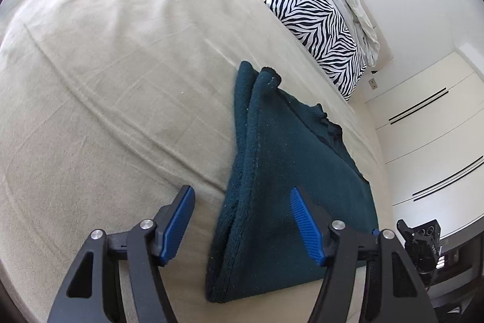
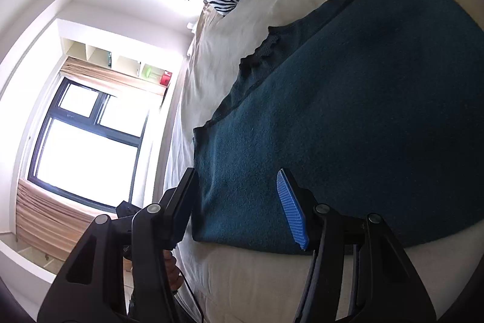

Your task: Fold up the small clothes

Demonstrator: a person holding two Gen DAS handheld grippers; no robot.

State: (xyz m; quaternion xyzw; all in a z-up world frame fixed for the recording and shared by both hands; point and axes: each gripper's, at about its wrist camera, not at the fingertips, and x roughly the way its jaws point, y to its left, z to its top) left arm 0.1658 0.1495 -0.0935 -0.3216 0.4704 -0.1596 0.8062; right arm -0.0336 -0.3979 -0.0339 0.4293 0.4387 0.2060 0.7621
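- I counted one dark teal garment, folded and lying flat on the beige bed sheet.
- One zebra-striped pillow sat at about one o'clock from the garment, with one pale crumpled cloth touching its far side.
- My left gripper stood with jaws apart, pressing nothing, over the garment's near edge.
- My right gripper had its jaws apart too, gripping nothing, garment at twelve o'clock.
- I saw no containers.
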